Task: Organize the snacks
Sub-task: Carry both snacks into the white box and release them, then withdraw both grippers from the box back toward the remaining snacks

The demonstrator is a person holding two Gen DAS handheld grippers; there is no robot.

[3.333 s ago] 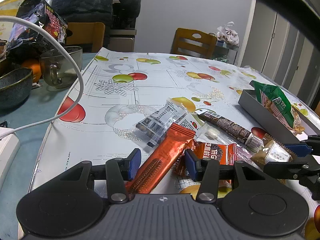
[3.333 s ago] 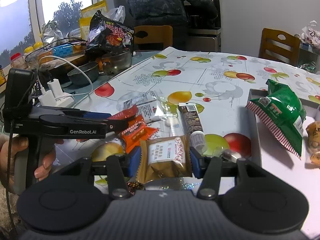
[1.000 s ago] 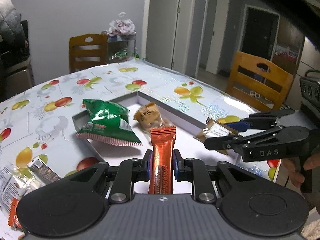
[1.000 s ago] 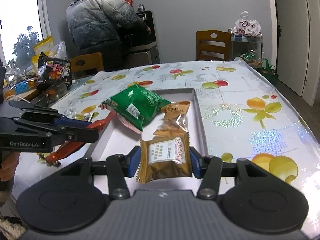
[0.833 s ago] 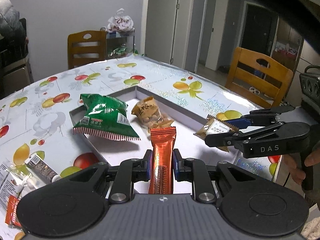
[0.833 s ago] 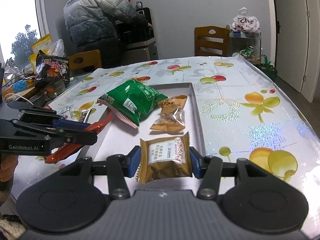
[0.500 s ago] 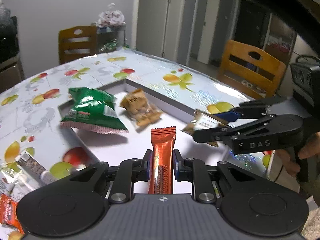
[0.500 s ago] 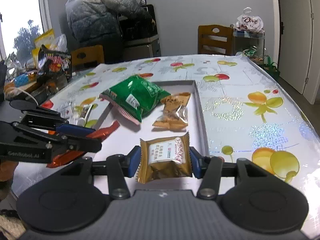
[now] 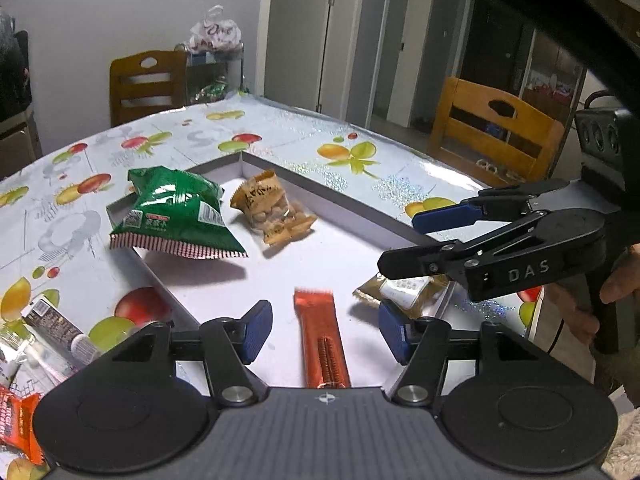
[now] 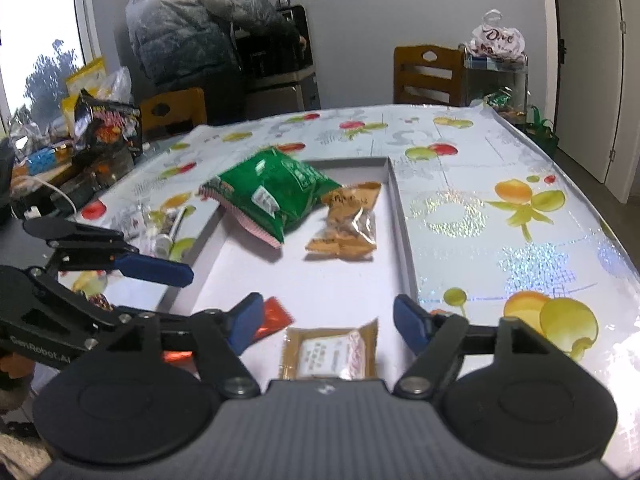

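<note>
- Both claws are at the let-go stage of putting snacks into the shallow grey tray [image 9: 344,196]; each has a packet lying loose under it, so I'd call this the drop-off step.
- The left gripper [image 9: 324,330] has its jaws opening. The orange bar [image 9: 322,338] lies flat on the tray floor between the blue pads [image 9: 256,330], touching neither one.
- The right gripper [image 10: 324,324] is opening too. The tan pastry packet [image 10: 332,354] sits on the tray floor just under and between its jaws, clear of both pads.
- Ahead of both claws, further into the tray, lie the green chip bag [image 10: 268,196] and, beside it, a clear-windowed biscuit packet [image 10: 348,220].
- Off to the left claw's left, outside the tray, more snacks wait on the fruit-print tablecloth [image 9: 352,152]: a dark brown stick packet [image 9: 60,330] and an orange wrapper [image 9: 18,416] at the frame edge.
- Next, I'd expect the claws to lift clear and go left for those loose packets; the stick packet is thin and flat, so it will want a low, careful pinch.
- Writing: "DAS" on the right gripper's body seen from the left; "GenRobot.AI", partly cut off, on the left one. The packets' print is too small to read.
</note>
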